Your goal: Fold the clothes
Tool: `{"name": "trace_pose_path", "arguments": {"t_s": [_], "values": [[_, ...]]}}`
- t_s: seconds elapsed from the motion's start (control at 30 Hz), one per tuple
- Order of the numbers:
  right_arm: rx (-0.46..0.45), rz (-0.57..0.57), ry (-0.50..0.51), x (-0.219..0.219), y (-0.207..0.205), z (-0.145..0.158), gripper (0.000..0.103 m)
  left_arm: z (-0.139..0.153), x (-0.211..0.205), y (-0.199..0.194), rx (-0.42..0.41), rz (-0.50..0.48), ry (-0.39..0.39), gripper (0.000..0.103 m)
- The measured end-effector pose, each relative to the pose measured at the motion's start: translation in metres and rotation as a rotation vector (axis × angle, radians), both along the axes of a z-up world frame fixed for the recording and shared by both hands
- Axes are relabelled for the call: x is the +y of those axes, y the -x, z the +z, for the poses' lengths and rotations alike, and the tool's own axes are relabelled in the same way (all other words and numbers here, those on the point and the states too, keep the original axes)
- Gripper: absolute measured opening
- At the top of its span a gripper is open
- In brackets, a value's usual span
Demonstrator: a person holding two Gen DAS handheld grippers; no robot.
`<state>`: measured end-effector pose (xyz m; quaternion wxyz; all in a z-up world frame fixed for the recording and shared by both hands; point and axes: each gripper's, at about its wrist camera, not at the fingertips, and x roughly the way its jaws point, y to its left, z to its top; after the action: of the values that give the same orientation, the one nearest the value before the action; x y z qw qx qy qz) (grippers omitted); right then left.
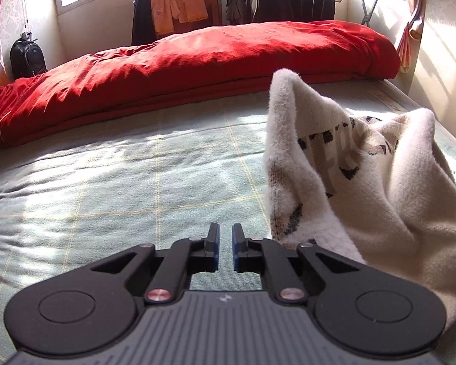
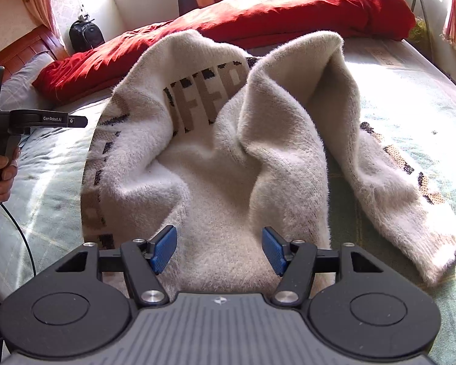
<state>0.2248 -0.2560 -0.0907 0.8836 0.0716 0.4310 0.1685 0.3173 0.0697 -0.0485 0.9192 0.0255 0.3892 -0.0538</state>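
the left gripper (image 1: 225, 245) sits low in the middle of the left wrist view, over bare bed (image 1: 121, 167). its two blue pads (image 1: 236, 251) have only a thin gap between them, and nothing is in that gap, so it holds nothing. the sweater (image 1: 364, 167) is on the right side of that view, just beside the gripper but not in it. it is white and fluffy, with dark and tan blocky letters, and it stands up in two soft peaks. in the right wrist view the sweater (image 2: 228, 158) fills the middle of the frame, bunched up on the bed (image 2: 410, 91), with one sleeve trailing to the lower right. the right gripper (image 2: 219, 249) is at the bottom middle with its fingers wide apart. the white cloth lies between and under the blue pads (image 2: 164, 248), but the pads do not seem to pinch it. at the left edge of this view a hand (image 2: 1, 179) holds the handle of the other gripper (image 2: 76, 121), which points toward the sweater from the side. a red blanket (image 1: 197, 67) lies in a long heap across the top of the bed. a black bag (image 1: 25, 57) stands by the wall in the upper left.
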Motion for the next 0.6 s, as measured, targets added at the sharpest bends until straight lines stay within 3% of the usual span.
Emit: {"name": "trace_pose_path", "arguments": {"t_s": [0.1,0.13,0.4,0.6], "values": [[0.003,0.009,0.002,0.004,0.0,-0.001,0.067,-0.001,0.004,0.008,0.019,-0.035,0.107,0.055],[0.006,0.009,0.005,0.005,-0.001,-0.001,0.067,-0.002,0.005,0.011,0.02,-0.044,0.135,0.063],[0.023,0.031,0.006,0.015,-0.006,-0.009,0.067,-0.033,-0.005,-0.002,0.106,-0.043,0.208,0.067],[0.033,0.057,0.029,0.021,-0.018,-0.014,0.067,-0.043,-0.007,-0.019,0.089,-0.063,0.304,0.067]]}}
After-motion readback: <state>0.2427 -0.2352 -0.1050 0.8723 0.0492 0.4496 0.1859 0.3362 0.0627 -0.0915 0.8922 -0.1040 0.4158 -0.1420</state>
